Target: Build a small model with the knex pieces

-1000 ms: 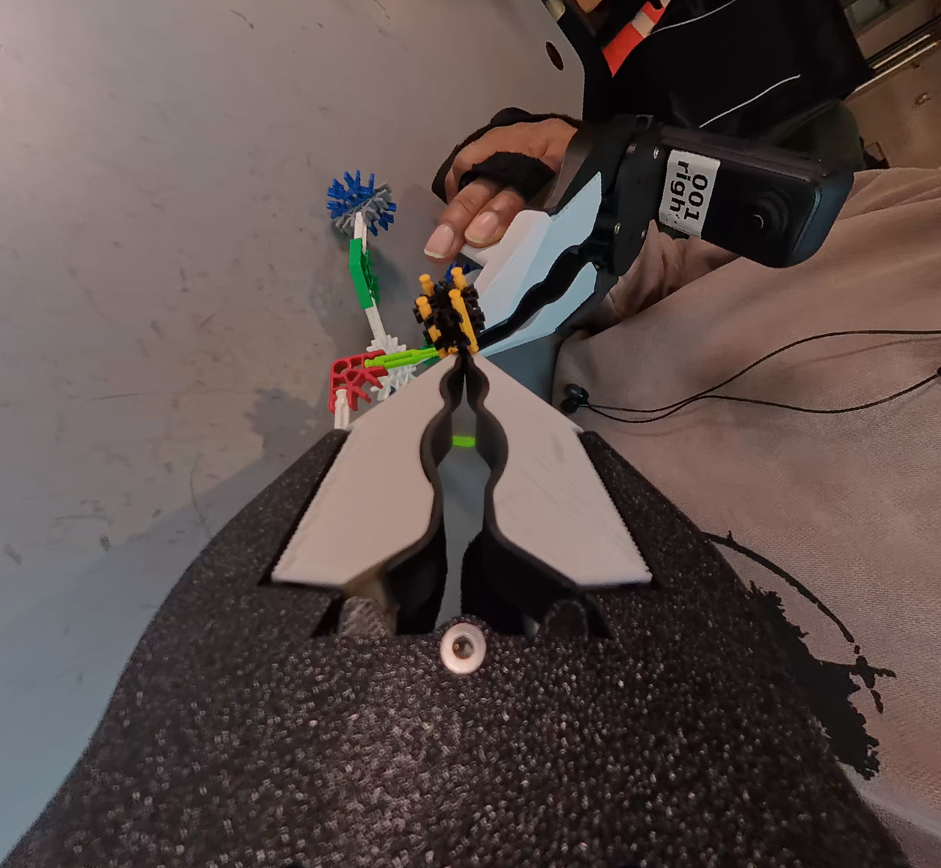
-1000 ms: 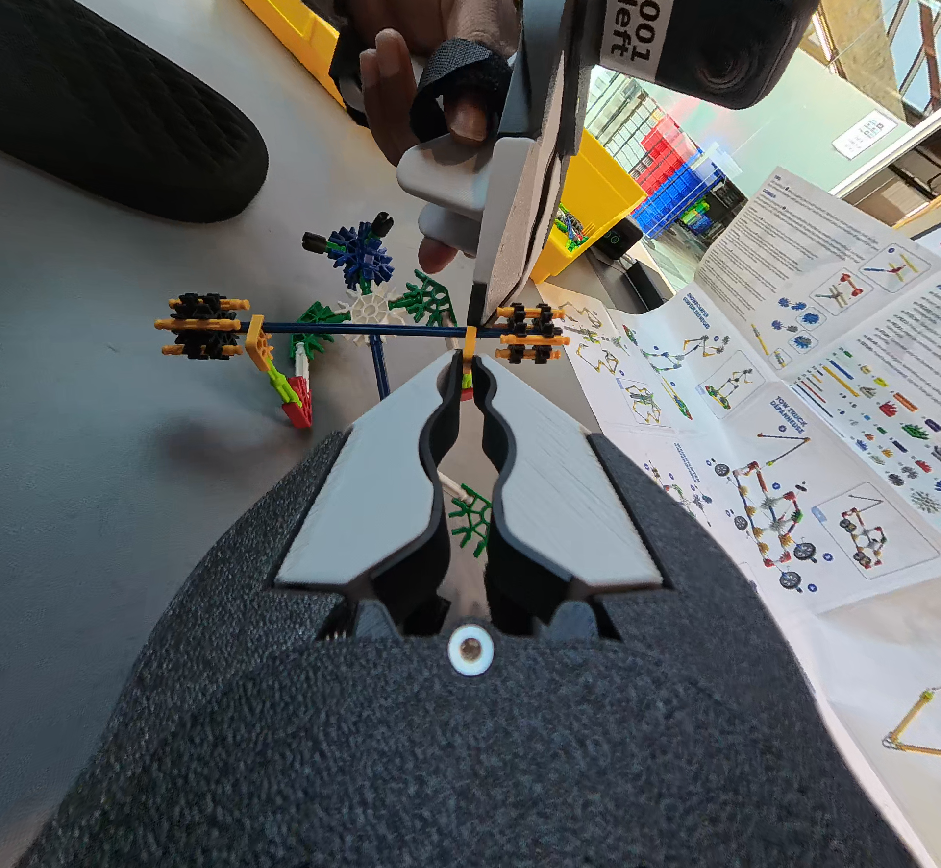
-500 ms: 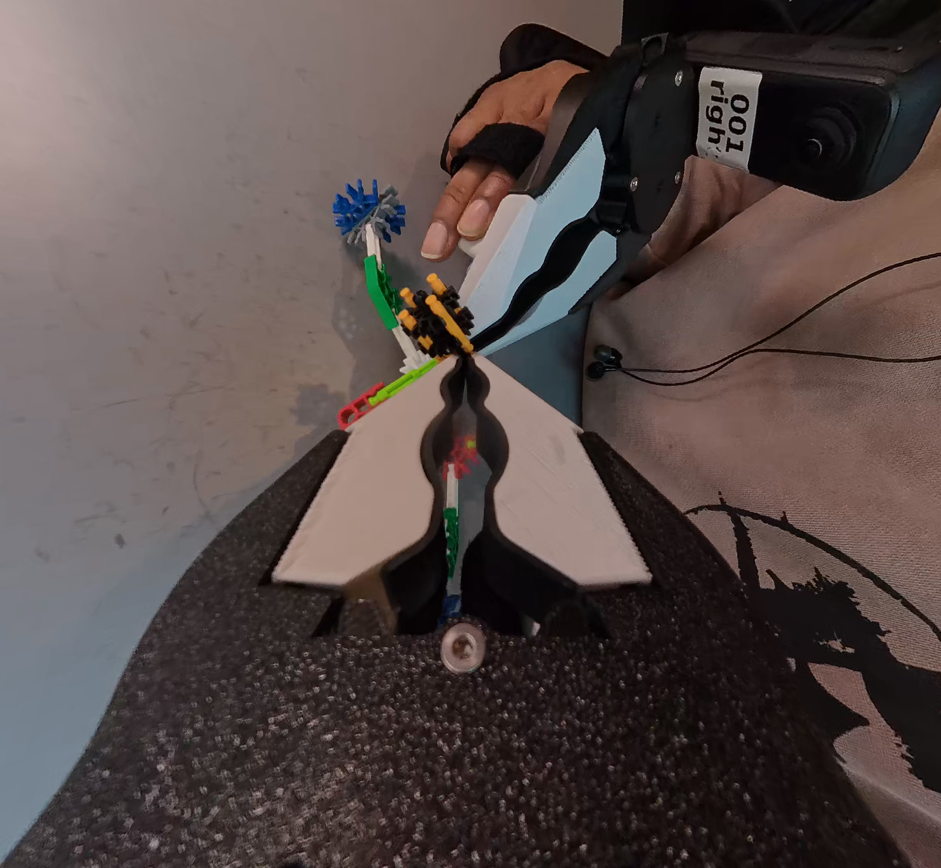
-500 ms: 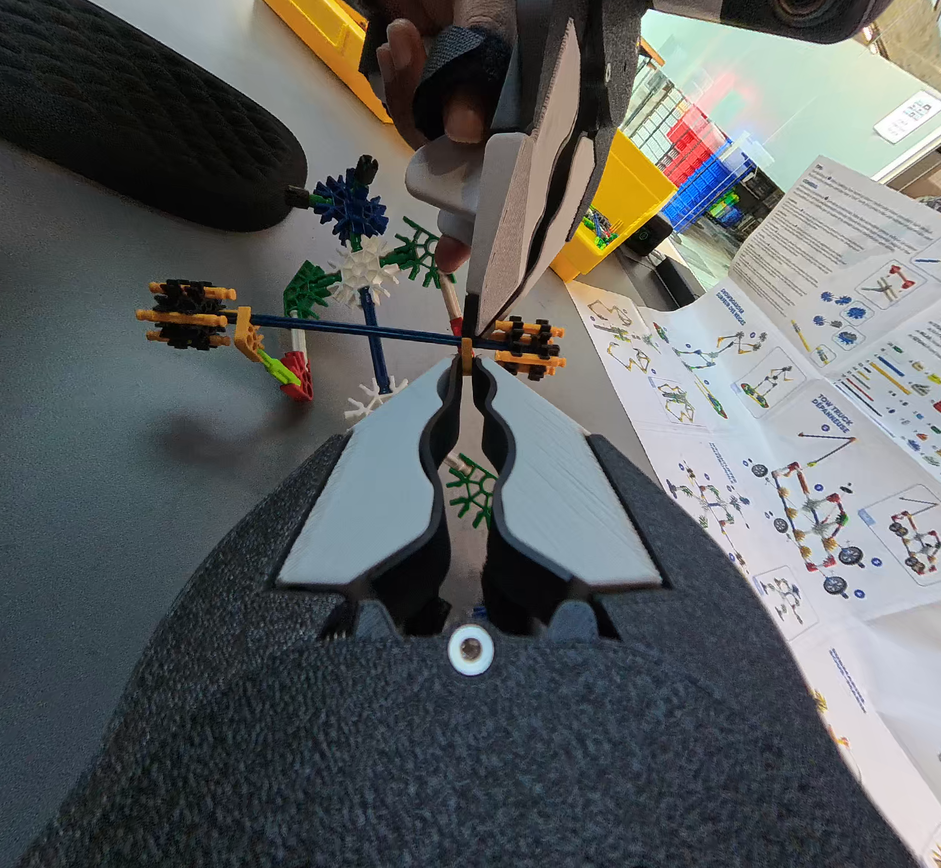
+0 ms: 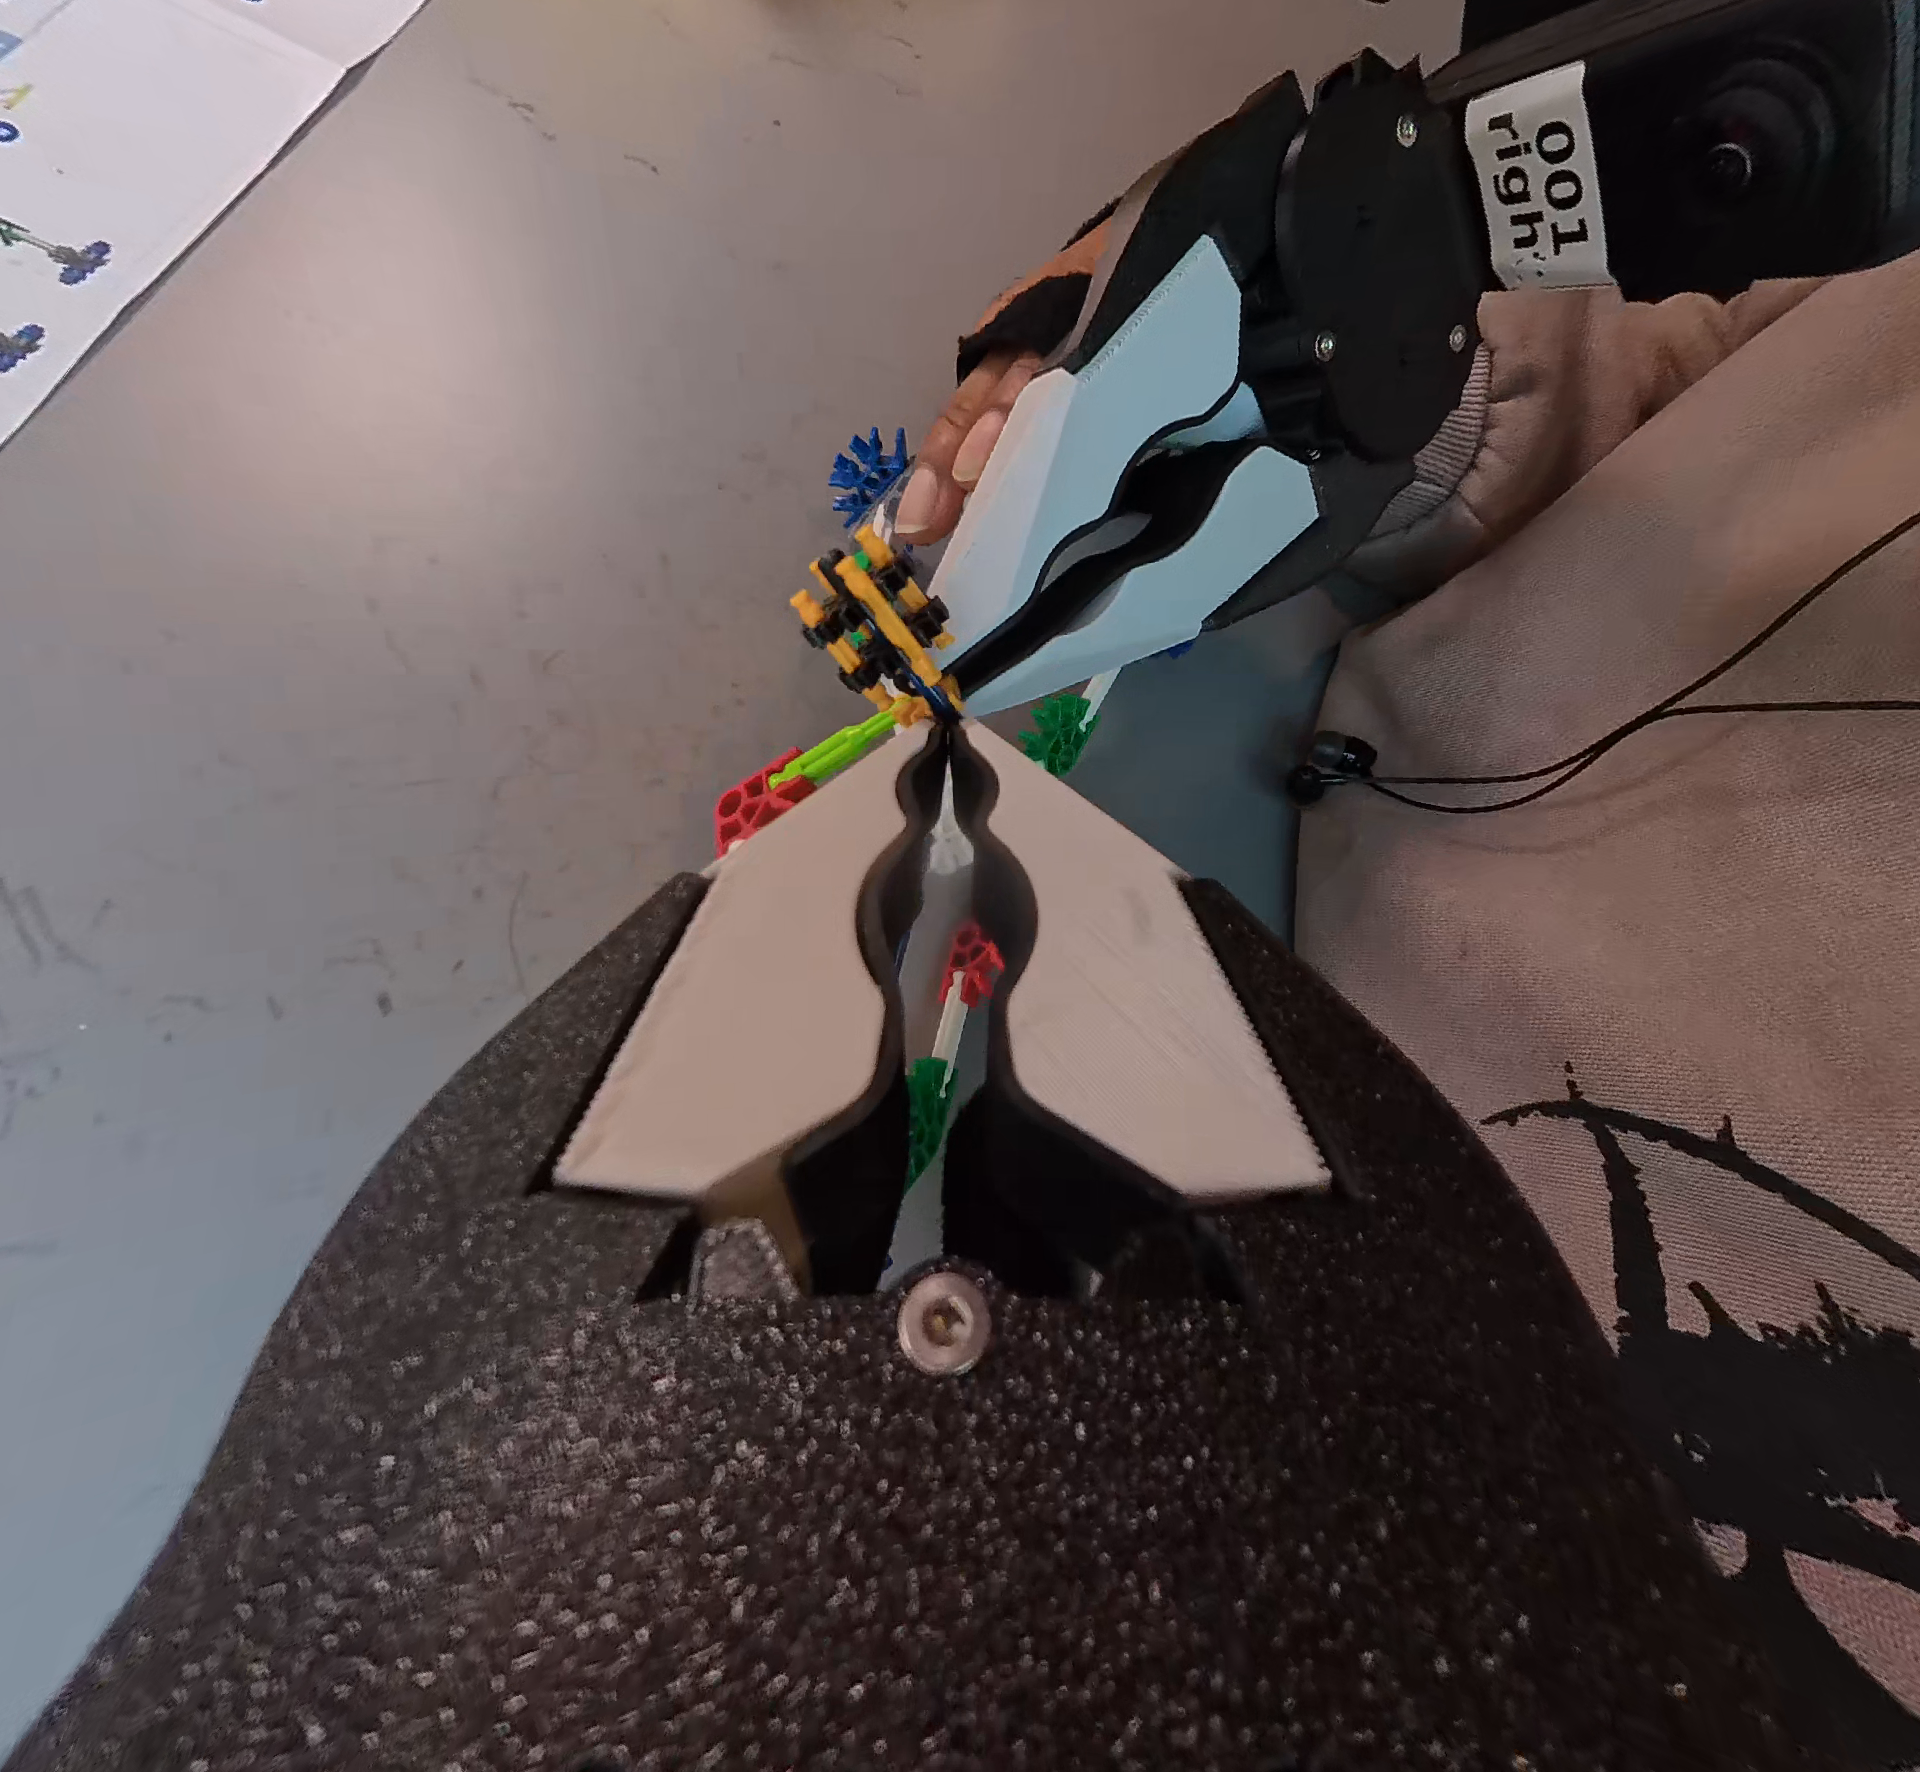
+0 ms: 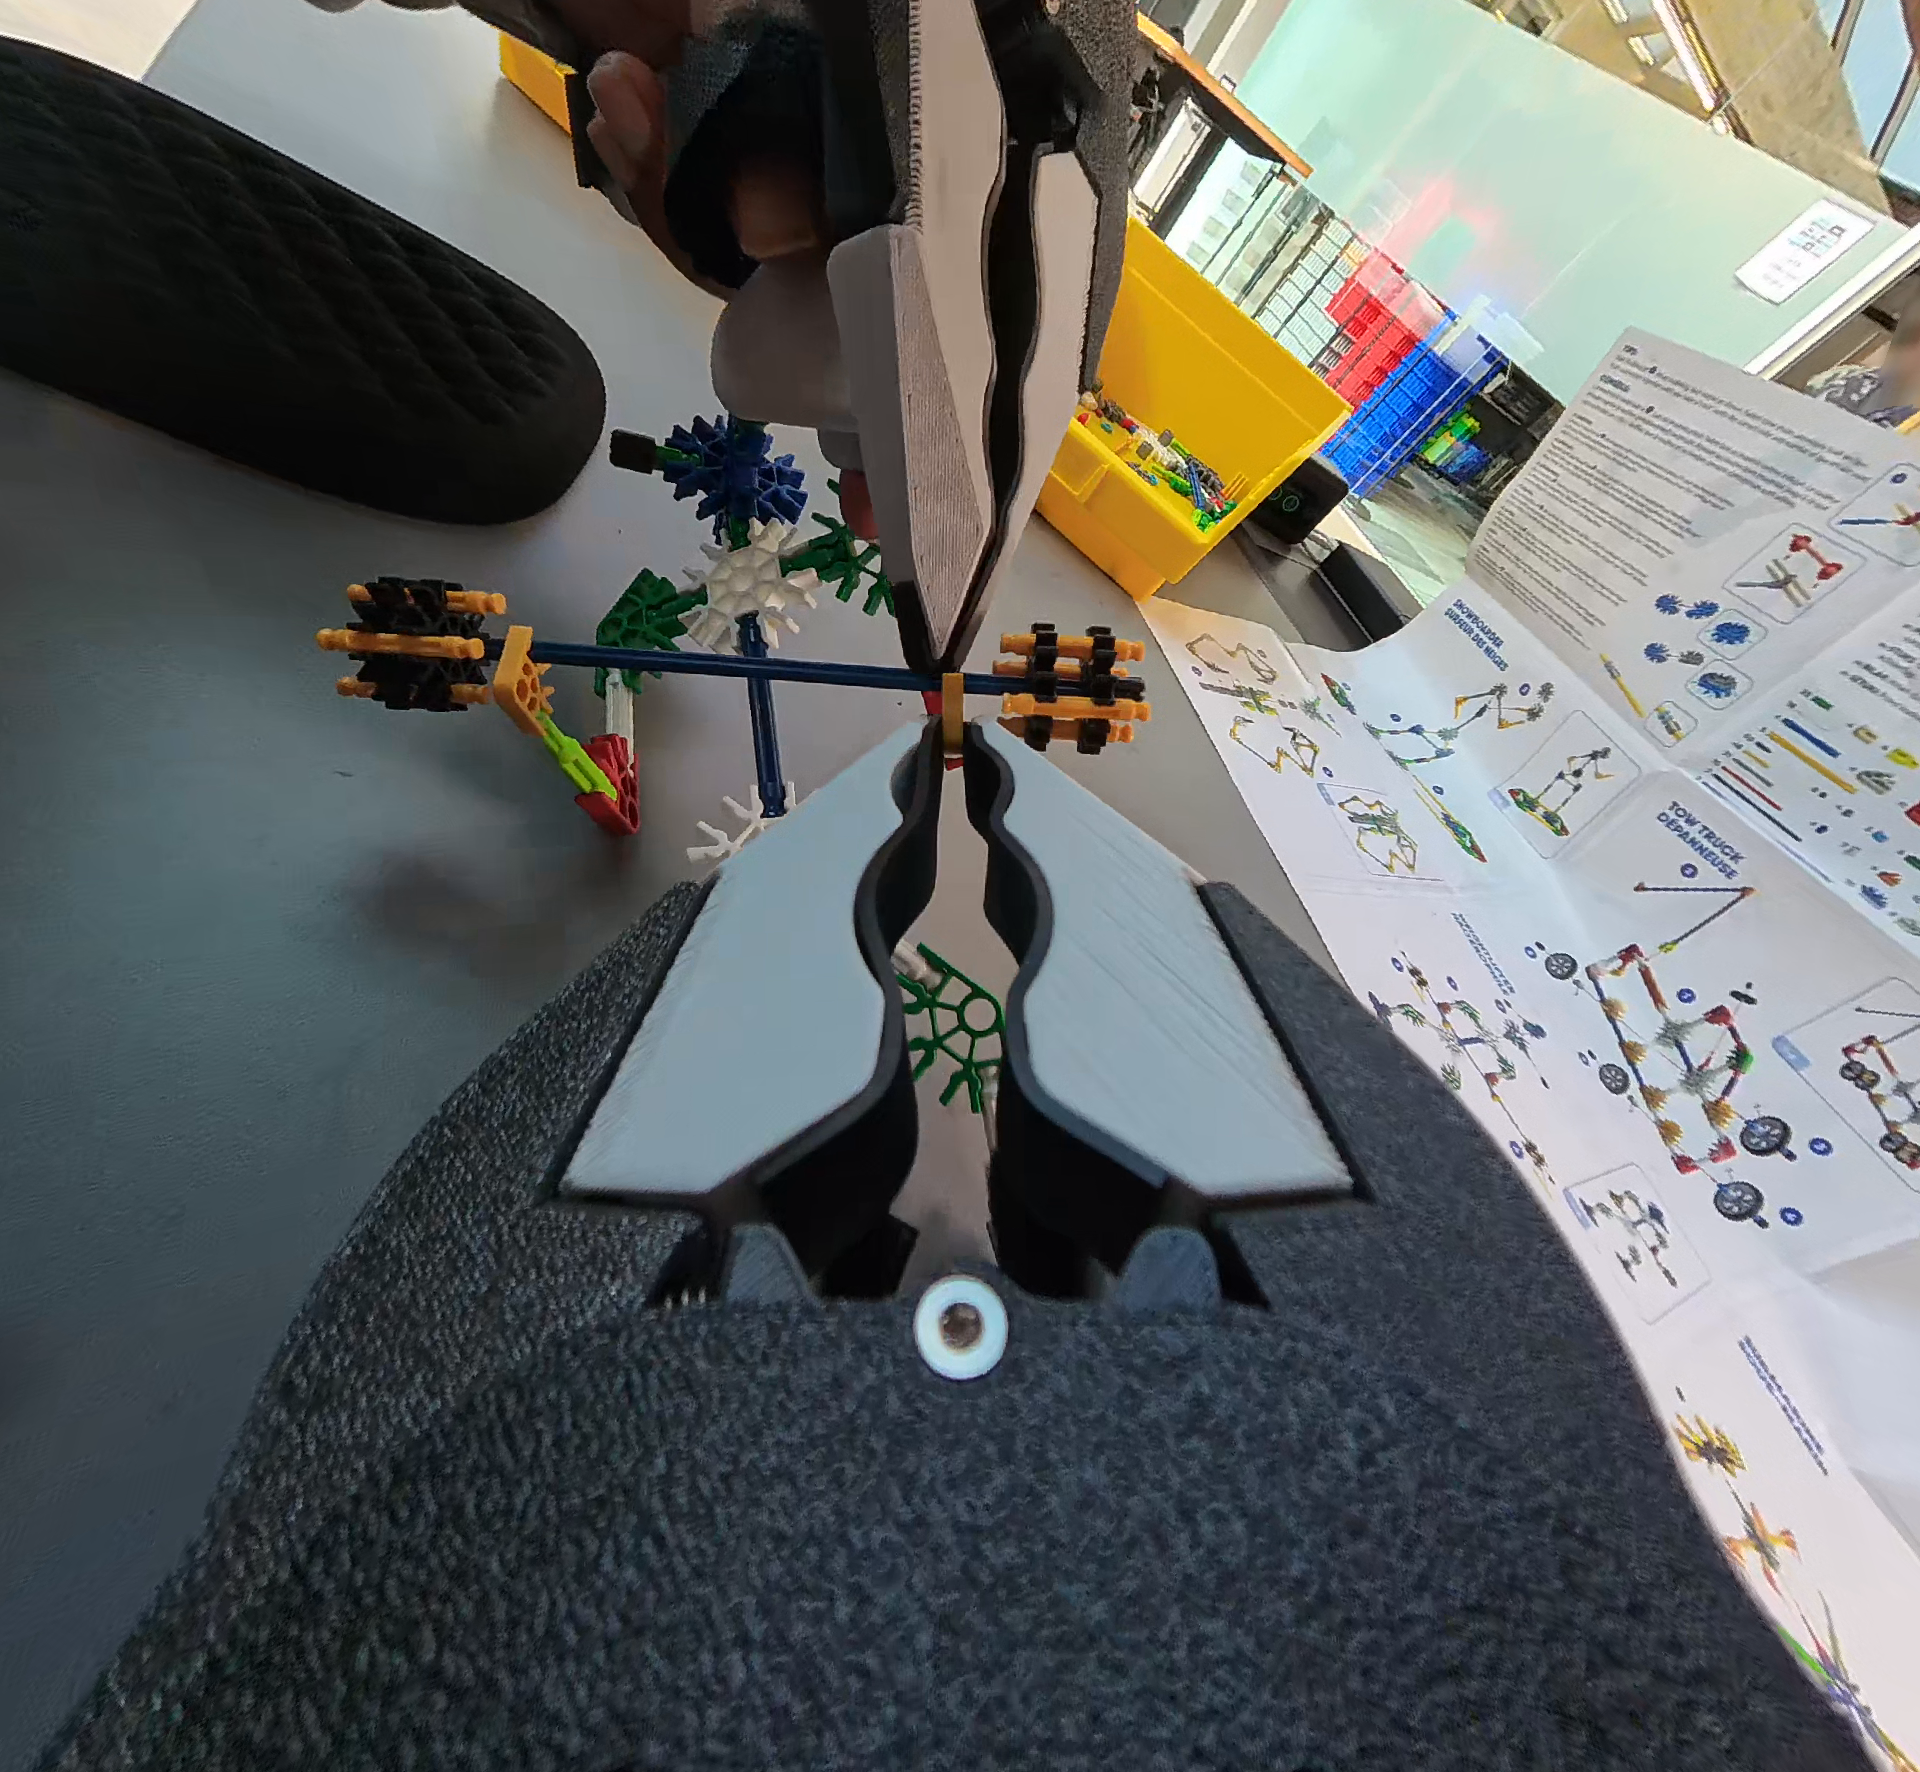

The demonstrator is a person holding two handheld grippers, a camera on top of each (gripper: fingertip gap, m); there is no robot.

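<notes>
Two hand-held grippers with grey fingers and black bodies

The left gripper [image 5: 943, 733] has pale grey, ridged wedge fingers [image 5: 758, 974] lined with wavy black pads, set in a black, grainy foam-like body with a silver screw [image 5: 940, 1319]. The right gripper [image 6: 948, 727] has the same build, with a white-ringed screw [image 6: 960, 1325]. Its black camera housing [image 5: 1704, 153] bears a white label. The person wears a beige sweatshirt [image 5: 1621, 943] with a black print and a black finger strap [image 6: 727, 133].
</notes>
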